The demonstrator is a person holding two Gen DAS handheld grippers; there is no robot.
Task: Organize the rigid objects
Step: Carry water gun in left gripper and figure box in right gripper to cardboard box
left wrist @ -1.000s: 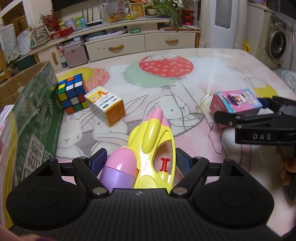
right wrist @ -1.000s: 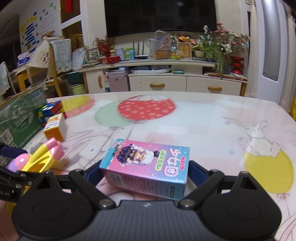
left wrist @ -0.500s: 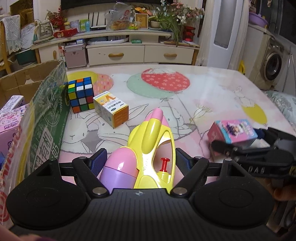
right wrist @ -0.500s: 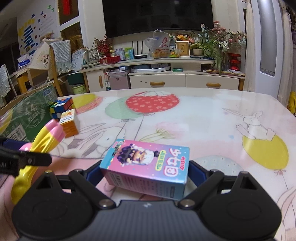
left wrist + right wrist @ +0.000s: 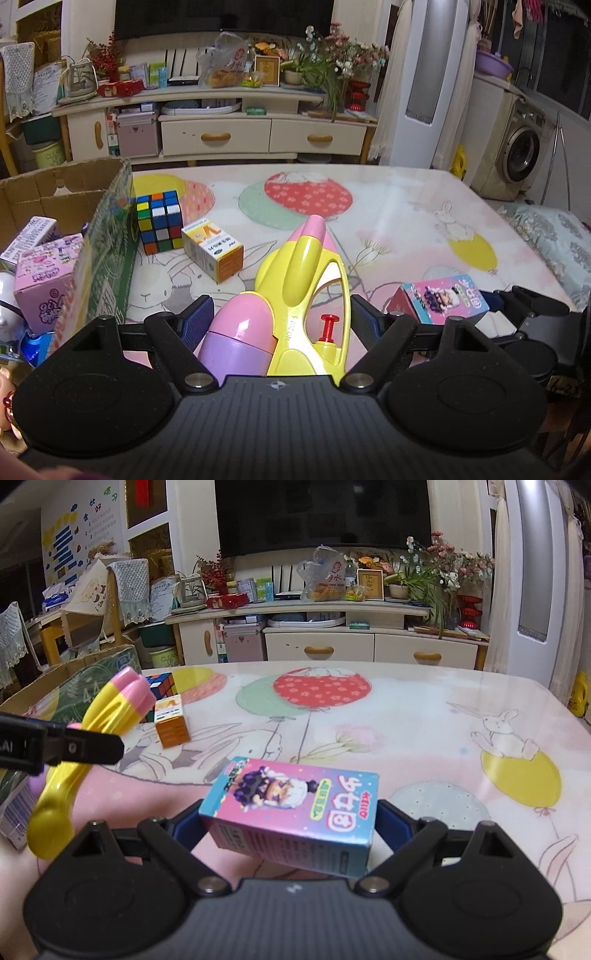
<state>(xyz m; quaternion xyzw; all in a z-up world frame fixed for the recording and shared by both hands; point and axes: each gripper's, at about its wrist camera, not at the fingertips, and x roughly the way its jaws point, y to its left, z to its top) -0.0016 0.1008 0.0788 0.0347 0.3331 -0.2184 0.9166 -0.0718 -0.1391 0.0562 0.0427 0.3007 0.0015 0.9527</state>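
Note:
My left gripper (image 5: 282, 319) is shut on a yellow and pink toy water gun (image 5: 295, 295) and holds it above the table, beside the open cardboard box (image 5: 107, 221) at the left. My right gripper (image 5: 288, 818) is shut on a pink and blue toy box (image 5: 295, 805), held above the table's near edge. That toy box also shows in the left wrist view (image 5: 443, 299), low right. The water gun also shows in the right wrist view (image 5: 92, 731), at the left. A Rubik's cube (image 5: 159, 221) and a small orange and white carton (image 5: 212, 249) stand on the table.
The cardboard box holds pink and purple packages (image 5: 44, 273). The table (image 5: 388, 221) has a cartoon rabbit and balloon cloth. A cream TV cabinet (image 5: 221, 136) stands behind it, a washing machine (image 5: 521, 155) at the far right.
Both grippers have risen with their loads. The view now looks down into the cardboard box at the left. The right gripper with the toy box sits lower right of the water gun.

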